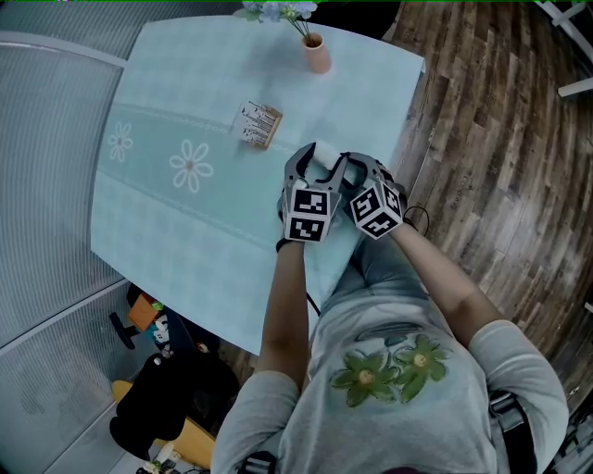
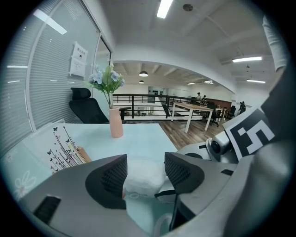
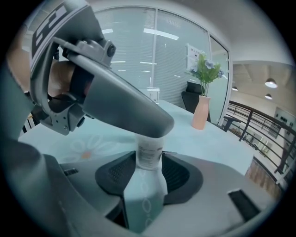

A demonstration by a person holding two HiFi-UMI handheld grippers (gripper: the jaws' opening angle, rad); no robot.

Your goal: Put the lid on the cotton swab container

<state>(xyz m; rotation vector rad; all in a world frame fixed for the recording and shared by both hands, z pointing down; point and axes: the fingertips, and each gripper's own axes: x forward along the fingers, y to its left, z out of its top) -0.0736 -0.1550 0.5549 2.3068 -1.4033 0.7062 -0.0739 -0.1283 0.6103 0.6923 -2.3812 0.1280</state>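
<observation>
Both claws meet over the right edge of the bench (image 1: 185, 111), close in front of the person, and the cotton swab container (image 3: 149, 155) stands upright between them.

The right claw (image 3: 149, 172) is partly open and grips the container's body. Its two ribbed pads (image 3: 119, 173) lie against opposite sides of the clear, labelled tube, with no gap showing on either side. In the right gripper view one grey arm of the left claw crosses just above and covers the container's top.

The left claw (image 2: 145, 173) stands a little wider and is closed on a white, rounded piece (image 2: 144, 178) that fills the space between its pads (image 2: 113, 176). This seems to be the lid sitting at the container's top, though in the left gripper view it is pale and soft-edged, so its rim is hard to make out. The right claw's marker cube (image 2: 252, 134) sits just beside it on the right.

From the head view the two marker cubes (image 1: 309, 213) are almost touching, and the person's forearms run back from them towards the body.

Further back on the pale blue, flower-printed cloth of the bench are a small card holder (image 1: 258, 124), well apart from the claws, and a pink vase (image 1: 317, 54) of pale flowers (image 1: 273, 11) near the far edge. A dark wooden floor (image 1: 500, 139) lies to the right of the bench.
</observation>
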